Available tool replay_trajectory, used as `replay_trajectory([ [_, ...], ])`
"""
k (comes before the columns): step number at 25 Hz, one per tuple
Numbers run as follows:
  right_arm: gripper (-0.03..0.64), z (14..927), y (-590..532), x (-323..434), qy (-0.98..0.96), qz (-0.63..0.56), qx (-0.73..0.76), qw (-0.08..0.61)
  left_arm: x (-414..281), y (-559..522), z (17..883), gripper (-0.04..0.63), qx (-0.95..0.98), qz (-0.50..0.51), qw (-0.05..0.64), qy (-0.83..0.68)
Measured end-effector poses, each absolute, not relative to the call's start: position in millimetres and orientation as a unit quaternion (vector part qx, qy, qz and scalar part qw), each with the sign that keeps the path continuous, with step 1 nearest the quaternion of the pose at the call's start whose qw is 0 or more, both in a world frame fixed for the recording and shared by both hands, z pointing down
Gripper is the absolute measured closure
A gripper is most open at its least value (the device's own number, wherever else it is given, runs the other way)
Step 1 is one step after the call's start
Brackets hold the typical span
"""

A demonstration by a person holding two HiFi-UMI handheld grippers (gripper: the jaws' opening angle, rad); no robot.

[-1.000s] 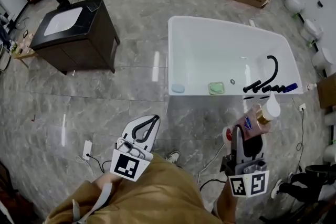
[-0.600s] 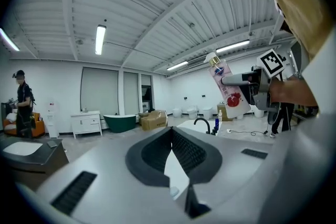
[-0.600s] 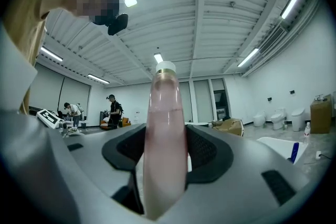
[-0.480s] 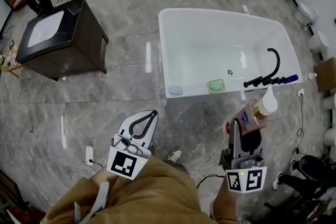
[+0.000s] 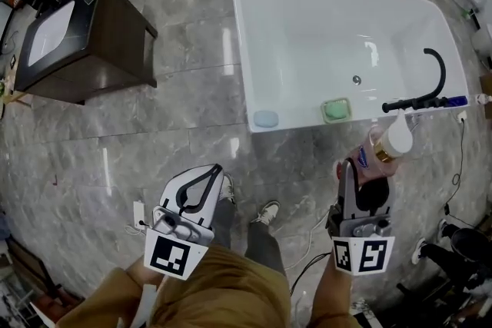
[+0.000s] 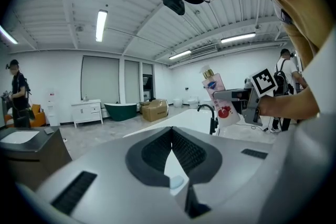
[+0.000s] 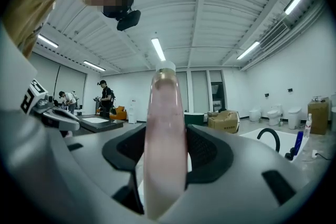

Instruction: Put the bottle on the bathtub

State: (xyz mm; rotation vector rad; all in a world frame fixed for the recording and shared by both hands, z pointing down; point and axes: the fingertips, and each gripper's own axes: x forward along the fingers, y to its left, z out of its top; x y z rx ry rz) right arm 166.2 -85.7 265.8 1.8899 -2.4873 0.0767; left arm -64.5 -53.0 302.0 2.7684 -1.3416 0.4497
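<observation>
Records the pink bottle clamped low on its body between the jaws of the right gripper, cap tilted forward, with the near rim of the bathtub just ahead of the jaws. Records the left gripper pinched together on nothing, off to the left and clear of the work. Recommend carrying forward to the bare rim ahead, between the green soap dish ahead-left and the black faucet ahead-right, righting the bottle, seating the base flat and only then parting the jaws, since that ledge looks narrow enough for a tip into the basin.
</observation>
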Motion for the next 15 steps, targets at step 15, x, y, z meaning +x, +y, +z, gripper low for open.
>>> replay_trajectory([
  [15,0.380,380,-142,155,-0.799,0.045,0.599,0.013,-44,-93,386,0.588,0.888,0.157,0.050,-0.429],
])
